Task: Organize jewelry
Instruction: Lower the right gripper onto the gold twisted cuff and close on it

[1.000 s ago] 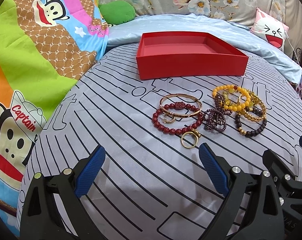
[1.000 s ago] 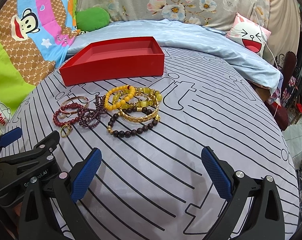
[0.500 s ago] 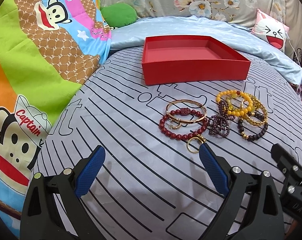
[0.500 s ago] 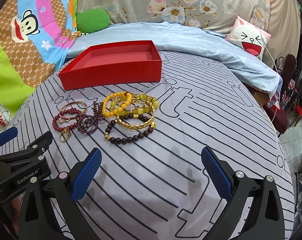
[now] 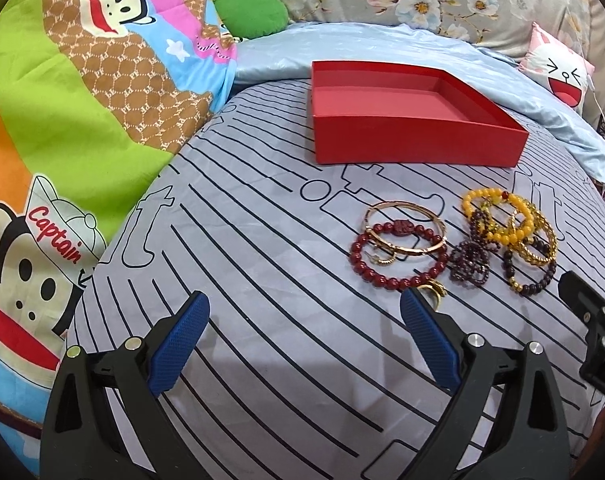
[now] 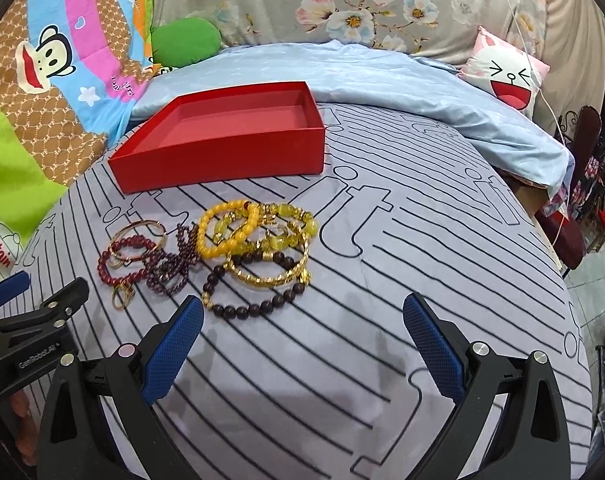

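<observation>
On the striped bed sheet (image 6: 382, 280), the jewelry pile (image 6: 238, 248) lay in a loose cluster just in front of the empty red box (image 6: 222, 152). Left claw (image 5: 302, 340) hung wide apart short of the red bead bracelet (image 5: 398, 256); right claw (image 6: 302, 340) gaped too, holding nothing.

The left tool (image 5: 304, 318) hangs with its blue-padded fingers (image 5: 178, 344) spread wide above the grey black-striped bed sheet (image 5: 262, 280), holding nothing. Toward the bed's far edge sits an empty shallow red cardboard box (image 5: 414, 142). Nearer lies a dark red bead bracelet (image 5: 394, 280) overlapped by a thin gold bangle (image 5: 406, 208), with a purple bead cluster (image 5: 470, 262), a yellow bead bracelet (image 5: 498, 234) and a dark brown bead bracelet (image 5: 532, 284) tangled just beside. A gold ring (image 5: 434, 290) shows at the right fingertip. The right tool (image 5: 594, 332) shows at the right edge.
</observation>
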